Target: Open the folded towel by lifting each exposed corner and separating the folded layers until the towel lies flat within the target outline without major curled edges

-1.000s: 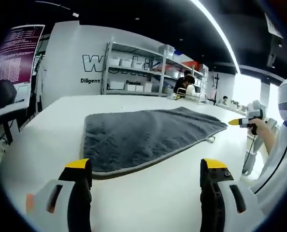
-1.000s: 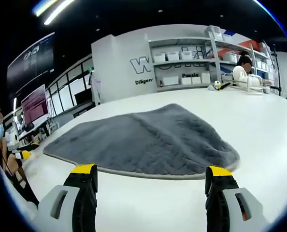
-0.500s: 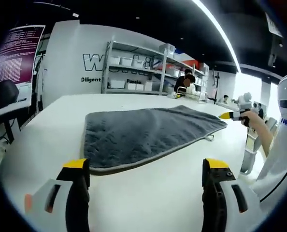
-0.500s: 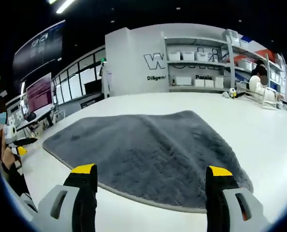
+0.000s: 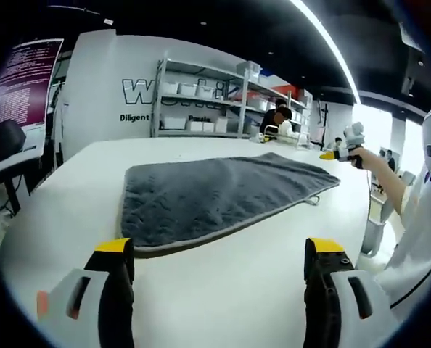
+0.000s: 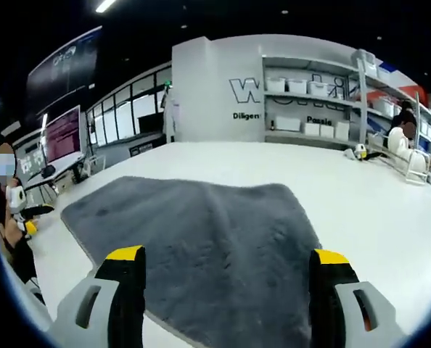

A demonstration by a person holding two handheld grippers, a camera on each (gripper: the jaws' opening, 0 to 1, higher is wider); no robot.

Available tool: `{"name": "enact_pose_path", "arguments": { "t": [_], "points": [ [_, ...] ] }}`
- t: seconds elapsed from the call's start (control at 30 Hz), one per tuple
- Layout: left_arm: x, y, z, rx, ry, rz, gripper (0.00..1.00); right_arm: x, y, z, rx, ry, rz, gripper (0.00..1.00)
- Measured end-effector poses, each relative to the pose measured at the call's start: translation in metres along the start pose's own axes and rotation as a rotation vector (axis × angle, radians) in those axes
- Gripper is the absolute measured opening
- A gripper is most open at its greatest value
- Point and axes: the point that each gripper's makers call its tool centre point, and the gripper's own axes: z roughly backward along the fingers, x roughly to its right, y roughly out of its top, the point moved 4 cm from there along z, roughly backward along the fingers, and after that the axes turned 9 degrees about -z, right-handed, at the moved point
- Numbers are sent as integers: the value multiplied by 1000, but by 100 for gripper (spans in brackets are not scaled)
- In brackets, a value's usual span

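A grey quilted towel (image 5: pixel 208 192) lies spread on the white table (image 5: pixel 70 188), with a low ridge across its middle and a small loop tag (image 5: pixel 314 200) at its right edge. My left gripper (image 5: pixel 219 248) stands open just short of the towel's near edge, nothing between its jaws. In the right gripper view the towel (image 6: pixel 201 232) reaches under my right gripper (image 6: pixel 228 255), which hovers open over it. That right gripper (image 5: pixel 340 149) also appears in the left gripper view, held by a hand beyond the towel's right corner. The left gripper (image 6: pixel 25 217) sits at the far left of the right gripper view.
Metal shelves (image 5: pixel 201 109) with white bins stand behind the table, where a person (image 5: pixel 277 119) sits. A monitor (image 5: pixel 19 87) and a dark chair (image 5: pixel 1 141) are off the table's left side. The table's right edge (image 5: pixel 360 217) is near my body.
The right gripper has moved forward from short of the towel's edge to above the towel. In the left gripper view it has risen and drifted left towards the far corner. The towel has not moved.
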Motion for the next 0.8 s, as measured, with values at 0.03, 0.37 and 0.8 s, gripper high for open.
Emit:
{"name": "enact_pose_path", "arguments": {
  "t": [0.03, 0.37, 0.8],
  "points": [
    [1, 1, -2, -2, -1, -5, 96, 10, 3, -4, -2, 13, -14, 95],
    [6, 15, -7, 20, -8, -22, 95, 85, 11, -38, -69, -19, -64, 91],
    [6, 15, 4, -12, 26, -38, 94, 103, 9, -97, -94, 66, -180, 84]
  ]
}}
